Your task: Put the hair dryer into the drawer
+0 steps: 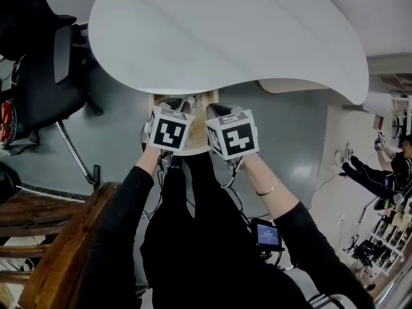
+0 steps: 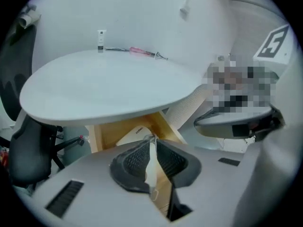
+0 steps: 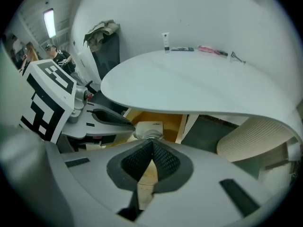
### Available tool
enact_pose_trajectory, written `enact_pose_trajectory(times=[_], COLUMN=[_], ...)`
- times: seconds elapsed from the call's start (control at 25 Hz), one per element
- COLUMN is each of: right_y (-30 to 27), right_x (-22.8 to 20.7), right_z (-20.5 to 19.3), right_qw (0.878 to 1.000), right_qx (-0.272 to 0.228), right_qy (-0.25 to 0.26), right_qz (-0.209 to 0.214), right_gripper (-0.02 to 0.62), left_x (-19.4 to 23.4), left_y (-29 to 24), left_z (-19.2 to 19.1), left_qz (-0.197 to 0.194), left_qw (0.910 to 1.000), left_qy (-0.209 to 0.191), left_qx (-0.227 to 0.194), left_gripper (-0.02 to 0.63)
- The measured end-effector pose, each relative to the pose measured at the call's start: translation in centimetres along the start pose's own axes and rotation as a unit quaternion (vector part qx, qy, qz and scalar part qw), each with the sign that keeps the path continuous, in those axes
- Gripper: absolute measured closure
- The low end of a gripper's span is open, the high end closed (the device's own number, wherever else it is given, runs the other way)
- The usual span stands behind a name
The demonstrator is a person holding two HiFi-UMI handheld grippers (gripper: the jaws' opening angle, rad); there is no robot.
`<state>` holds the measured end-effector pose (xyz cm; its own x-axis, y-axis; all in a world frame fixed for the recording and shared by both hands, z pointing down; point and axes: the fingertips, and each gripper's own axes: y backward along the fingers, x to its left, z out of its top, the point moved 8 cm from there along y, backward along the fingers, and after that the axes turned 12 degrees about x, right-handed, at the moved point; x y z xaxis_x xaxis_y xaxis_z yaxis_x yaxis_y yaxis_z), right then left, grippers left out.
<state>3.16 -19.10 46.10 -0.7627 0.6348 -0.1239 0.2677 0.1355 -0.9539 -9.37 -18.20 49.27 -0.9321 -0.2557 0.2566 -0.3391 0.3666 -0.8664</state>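
Note:
The hair dryer (image 2: 135, 132) is a white body with small print, and it lies inside the open wooden drawer (image 2: 111, 131) under the round white table (image 1: 225, 31). The right gripper view shows the hair dryer (image 3: 149, 126) in the drawer (image 3: 170, 122) just beyond the jaws. My left gripper (image 2: 151, 138) hangs above the drawer, its tips nearly meeting; only a thin slit remains, and nothing is pressed between the pads. My right gripper (image 3: 152, 142) is shut and empty beside it. In the head view both grippers (image 1: 177, 105) (image 1: 217, 111) hover side by side over the drawer (image 1: 195, 145).
A black office chair (image 1: 45, 76) stands to the left, a wooden chair (image 1: 51, 237) at the lower left. A small tube (image 2: 101, 40) and a pink item (image 2: 139, 51) lie at the table's far edge. A ribbed white seat (image 3: 251, 136) is on the right. A person (image 1: 380, 172) sits far right.

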Motion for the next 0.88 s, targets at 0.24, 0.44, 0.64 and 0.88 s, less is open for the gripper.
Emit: enact_pose_trajectory(times=[0.24, 0.44, 0.64, 0.88], right_y=[1.7, 3.9, 5.9, 8.9], right_x=[1.1, 2.0, 2.6, 3.0], right_z=[0.2, 0.2, -0.5, -1.4], right_qw=[0.999, 0.996, 0.991, 0.984], right_qx=[-0.046, -0.086, -0.129, -0.175], right_qy=[-0.001, -0.015, -0.011, -0.004], right_qz=[0.002, 0.008, 0.018, 0.023], right_gripper=[0.594, 0.594, 0.594, 0.594], left_x=[0.2, 0.0, -0.8, -1.9], left_y=[2.1, 5.1, 8.6, 12.5], left_z=[-0.3, -0.3, -0.5, -0.8], left_qz=[-0.015, -0.027, -0.027, -0.036], left_qw=[0.9994, 0.9963, 0.9908, 0.9817], left_qy=[0.004, -0.004, -0.01, -0.008], left_qx=[-0.029, -0.081, -0.133, -0.187], left_gripper=[0.594, 0.595, 0.597, 0.597])
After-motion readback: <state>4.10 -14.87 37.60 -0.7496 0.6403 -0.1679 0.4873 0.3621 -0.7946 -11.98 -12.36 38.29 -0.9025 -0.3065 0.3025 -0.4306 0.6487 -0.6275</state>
